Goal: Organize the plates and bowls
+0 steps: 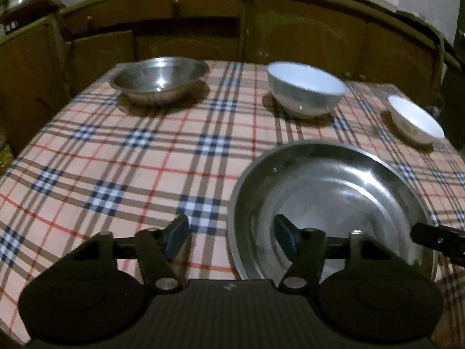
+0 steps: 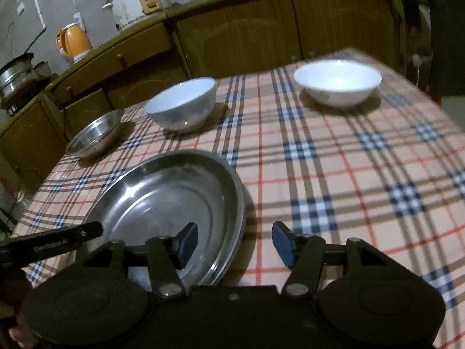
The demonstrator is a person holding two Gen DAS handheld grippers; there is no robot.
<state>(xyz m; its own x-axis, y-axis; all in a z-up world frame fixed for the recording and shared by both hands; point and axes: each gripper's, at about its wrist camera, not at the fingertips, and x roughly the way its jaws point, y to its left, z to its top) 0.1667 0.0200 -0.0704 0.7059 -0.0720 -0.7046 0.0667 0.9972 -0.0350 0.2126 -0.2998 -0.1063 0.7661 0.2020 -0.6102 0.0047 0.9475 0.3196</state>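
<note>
A wide steel plate (image 1: 334, 192) (image 2: 162, 197) lies on the checked tablecloth (image 1: 116, 160) (image 2: 348, 174) near the front edge. My left gripper (image 1: 231, 237) stands open astride the plate's left rim, pads clear of it. My right gripper (image 2: 234, 242) is open astride the right rim, also not pressing. Each gripper's tip shows in the other's view, the right gripper (image 1: 436, 238) and the left gripper (image 2: 52, 241). Farther back stand a steel bowl (image 1: 159, 80) (image 2: 96, 132), a deep white bowl (image 1: 305, 87) (image 2: 181, 101) and a shallower white bowl (image 1: 415, 119) (image 2: 337, 81).
Brown cabinets (image 1: 305, 29) run close behind the table. On their counter stand a rice cooker (image 2: 139, 0), an orange kettle (image 2: 74, 40) and a metal pot (image 2: 16, 78). A hand (image 2: 14, 320) shows at the lower left.
</note>
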